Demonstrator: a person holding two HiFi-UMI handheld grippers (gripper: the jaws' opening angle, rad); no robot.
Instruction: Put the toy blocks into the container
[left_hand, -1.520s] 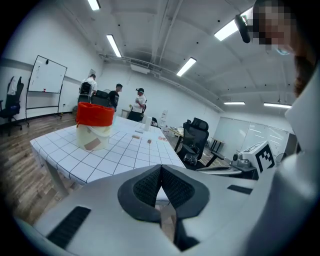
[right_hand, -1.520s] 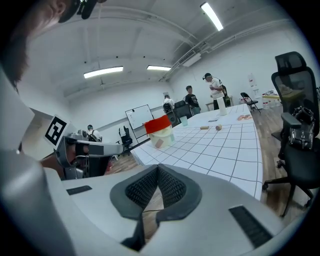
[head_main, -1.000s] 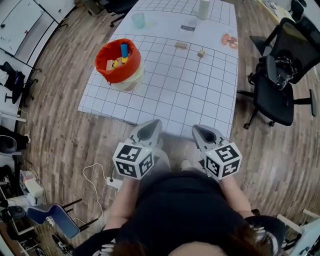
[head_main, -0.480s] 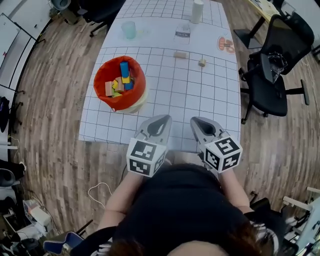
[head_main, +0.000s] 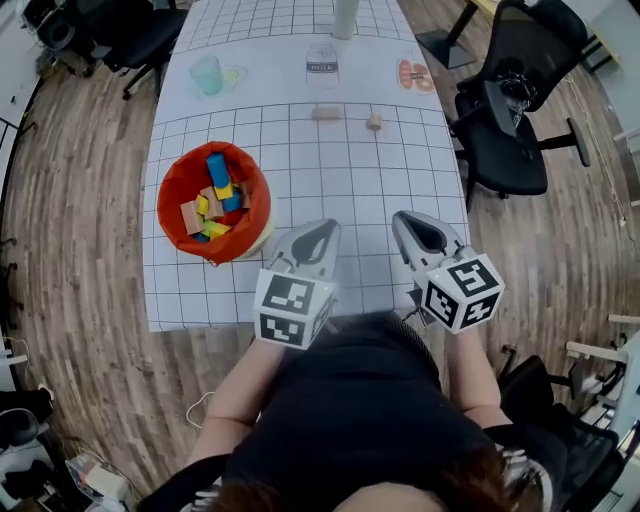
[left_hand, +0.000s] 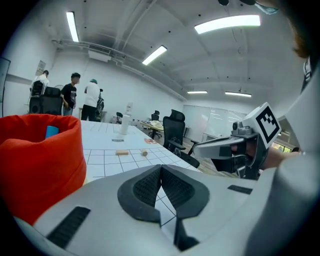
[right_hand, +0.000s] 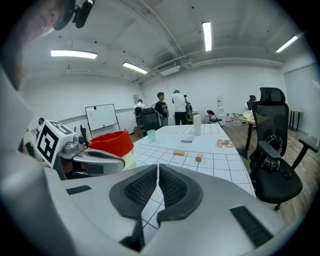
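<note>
The red container stands on the white grid table at the left, with several coloured blocks inside. Two wooden blocks lie farther back: a long one and a small one. My left gripper hovers over the table's near edge, just right of the container, its jaws shut and empty. My right gripper is beside it; its jaws are opening from shut by a thin slit, with nothing between them. Both blocks lie ahead of it.
A pale green cup, a white cylinder, a small card and a round sticker sit at the table's far end. A black office chair stands right of the table. People stand far behind.
The view has shifted right and forward: the table and container now lie closer under both grippers, which have come over the table's near edge. Both stay empty.
</note>
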